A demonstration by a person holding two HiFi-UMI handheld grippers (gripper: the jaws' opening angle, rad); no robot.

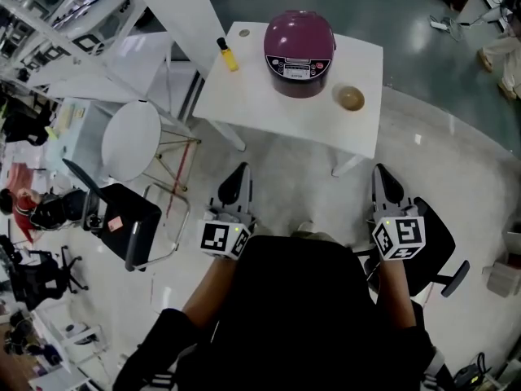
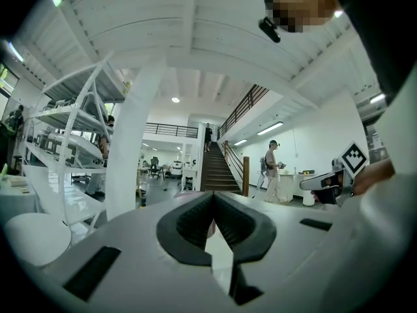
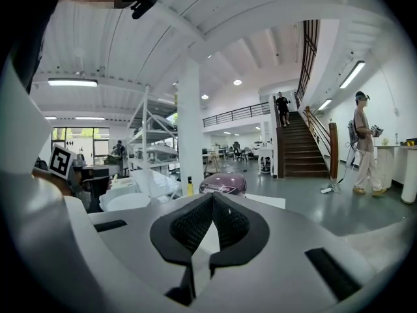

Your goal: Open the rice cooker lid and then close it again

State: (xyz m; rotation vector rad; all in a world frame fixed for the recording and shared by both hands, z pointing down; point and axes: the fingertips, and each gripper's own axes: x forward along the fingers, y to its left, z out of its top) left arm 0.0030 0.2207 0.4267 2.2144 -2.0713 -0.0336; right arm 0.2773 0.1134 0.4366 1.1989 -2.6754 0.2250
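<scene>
A purple rice cooker (image 1: 299, 51) with its lid down stands on the white table (image 1: 260, 108) in the head view. It also shows in the right gripper view as the purple rice cooker (image 3: 223, 183), just beyond the jaw tips. My left gripper (image 1: 238, 172) and my right gripper (image 1: 384, 173) are both held close to the body, well short of the table. Both are shut with nothing between the pads. In its own view the left gripper (image 2: 212, 195) points level into the room, and the cooker is not seen there. The right gripper (image 3: 212, 197) points toward the cooker.
On the table are a yellow bottle (image 1: 227, 54), a small round cap (image 1: 244, 32) and a brown bowl (image 1: 351, 98). A round white stool (image 1: 132, 139) and a black chair (image 1: 122, 216) stand at the left, white shelving (image 1: 65, 23) behind. People stand near the staircase (image 3: 301, 142).
</scene>
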